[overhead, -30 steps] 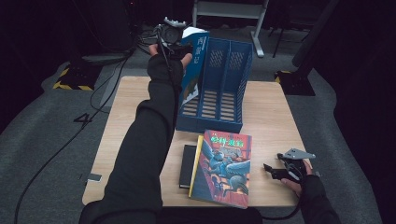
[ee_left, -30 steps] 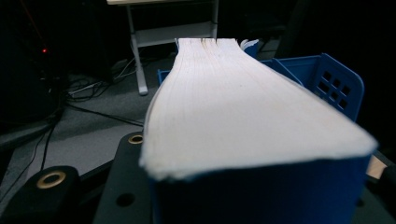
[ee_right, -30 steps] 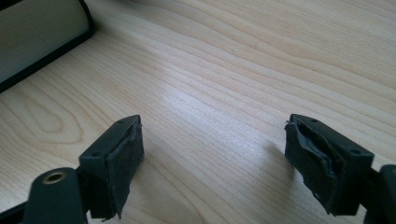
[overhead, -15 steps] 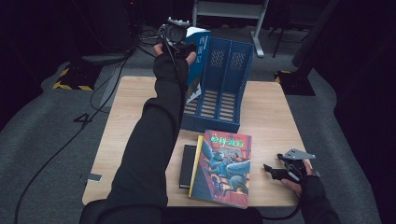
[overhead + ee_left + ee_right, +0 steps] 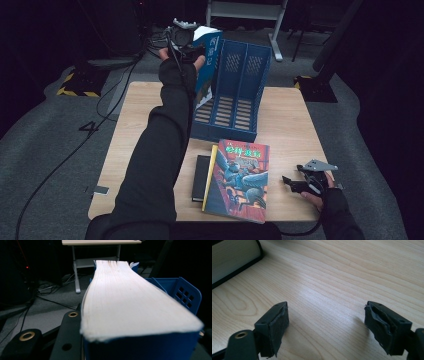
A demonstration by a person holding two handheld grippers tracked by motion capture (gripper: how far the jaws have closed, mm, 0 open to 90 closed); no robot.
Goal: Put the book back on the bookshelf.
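My left gripper (image 5: 192, 50) is shut on a thick blue-covered book (image 5: 207, 60), held upright and tilted above the leftmost slot of the blue file rack (image 5: 235, 95). In the left gripper view the book's white page edge (image 5: 130, 302) runs away from me between the jaws, with the rack's perforated wall (image 5: 186, 293) to its right. My right gripper (image 5: 295, 184) rests near the table's front right corner, open, with bare wood between its pads (image 5: 275, 323). A colourful illustrated book (image 5: 240, 177) lies flat in front of the rack, partly over a black book (image 5: 200, 177).
The wooden table (image 5: 290, 115) has bare room to the left and right of the rack. Cables (image 5: 115, 90) trail over the grey floor behind the left side. A white desk frame (image 5: 245, 10) stands beyond the table.
The left hand has carried the blue book slightly right and tipped it closer over the rack's left slot. The right gripper has stayed put.
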